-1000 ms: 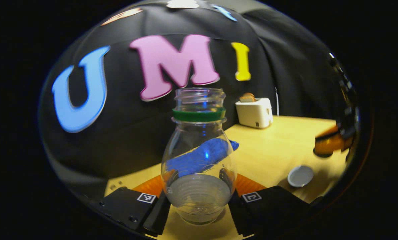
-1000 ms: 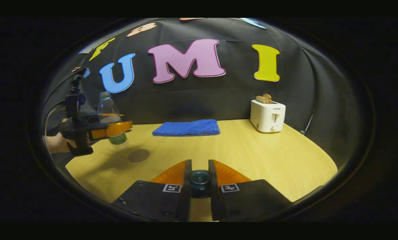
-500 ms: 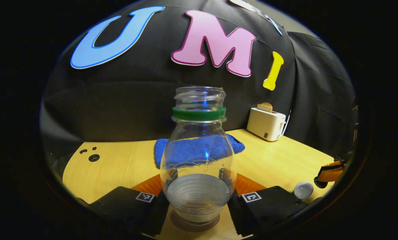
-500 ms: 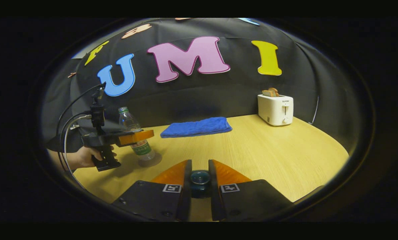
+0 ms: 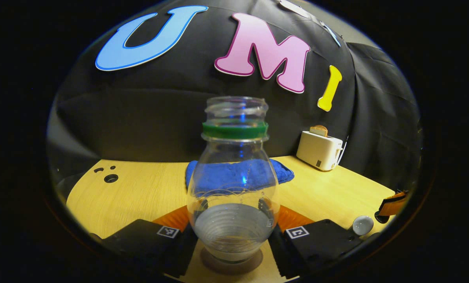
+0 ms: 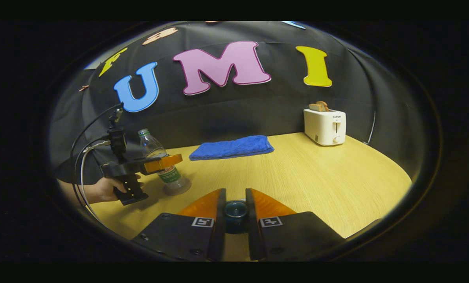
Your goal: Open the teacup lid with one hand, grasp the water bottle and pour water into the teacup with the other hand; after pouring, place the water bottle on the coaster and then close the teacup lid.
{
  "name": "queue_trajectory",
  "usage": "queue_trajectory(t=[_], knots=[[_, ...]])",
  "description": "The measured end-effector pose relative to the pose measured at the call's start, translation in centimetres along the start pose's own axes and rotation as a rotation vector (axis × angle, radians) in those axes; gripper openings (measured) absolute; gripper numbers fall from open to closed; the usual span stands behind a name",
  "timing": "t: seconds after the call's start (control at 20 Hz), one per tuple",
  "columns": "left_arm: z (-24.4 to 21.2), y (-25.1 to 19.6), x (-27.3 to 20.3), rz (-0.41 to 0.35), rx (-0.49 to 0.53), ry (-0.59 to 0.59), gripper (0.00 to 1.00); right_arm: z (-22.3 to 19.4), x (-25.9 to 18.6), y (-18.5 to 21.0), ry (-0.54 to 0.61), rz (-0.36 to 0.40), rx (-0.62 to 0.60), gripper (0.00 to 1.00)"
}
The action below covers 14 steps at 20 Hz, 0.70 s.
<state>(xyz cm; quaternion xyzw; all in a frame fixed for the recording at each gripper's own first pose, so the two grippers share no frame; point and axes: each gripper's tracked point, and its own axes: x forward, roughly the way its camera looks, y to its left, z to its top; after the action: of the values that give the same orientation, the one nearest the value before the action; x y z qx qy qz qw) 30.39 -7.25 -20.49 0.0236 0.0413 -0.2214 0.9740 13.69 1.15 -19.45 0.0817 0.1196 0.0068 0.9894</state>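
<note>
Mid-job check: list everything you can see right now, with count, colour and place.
water bottle: one, clear with a green neck ring, no cap, standing on the coaster between the left gripper's fingers.
coaster: one, dark brown, round, under the bottle.
teacup lid: one, dark blue-green knob showing, between the right gripper's fingers.
teacup: one, pale, open, on the table at the right edge of the left gripper view.
towel: one, blue, folded, near the back wall.
toaster: one, white, bread in its slots, back right.
table: one, light wood.
left gripper: one, closed on the bottle.
right gripper: one, closed on the lid.
hand: one, holding the left gripper's handle.
</note>
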Motion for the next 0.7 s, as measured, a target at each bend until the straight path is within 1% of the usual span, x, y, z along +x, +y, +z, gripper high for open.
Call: queue_trajectory(t=[0.05,0.1,0.15,0.25,0.3,0.45,0.6,0.65,0.7], knots=[[-0.1,0.1,0.0,0.006,0.001,0.006,0.85,0.1,-0.1,-0.1,-0.002,0.001,-0.002,0.23],[0.1,0.1,-0.3,0.008,-0.006,0.002,0.88,0.2,-0.1,-0.1,-0.004,0.001,-0.003,0.23],[0.3,-0.6,-0.1,-0.011,-0.022,-0.009,0.99,0.2,-0.1,-0.3,-0.004,0.001,-0.007,0.23],[0.1,-1.1,-0.4,-0.026,-0.021,0.002,0.96,0.3,-0.2,-0.6,-0.003,0.0,-0.021,0.23],[-0.5,-1.0,-0.8,-0.022,-0.005,0.033,0.95,0.4,-0.3,-0.8,-0.005,0.0,-0.027,0.22],[-1.7,-0.9,-2.7,-0.017,0.048,0.103,0.96,0.8,-0.3,-0.9,-0.015,0.001,-0.036,0.23],[-2.2,-1.5,-5.2,-0.026,0.053,0.133,0.96,0.7,0.0,-1.1,-0.019,-0.004,-0.052,0.23],[-2.3,-1.5,-6.1,-0.025,0.054,0.136,0.96,0.7,0.2,-1.1,-0.026,-0.005,-0.059,0.28],[-2.4,-1.5,-7.1,-0.019,0.053,0.136,0.96,0.6,0.5,-1.0,-0.031,-0.001,-0.065,0.28]])
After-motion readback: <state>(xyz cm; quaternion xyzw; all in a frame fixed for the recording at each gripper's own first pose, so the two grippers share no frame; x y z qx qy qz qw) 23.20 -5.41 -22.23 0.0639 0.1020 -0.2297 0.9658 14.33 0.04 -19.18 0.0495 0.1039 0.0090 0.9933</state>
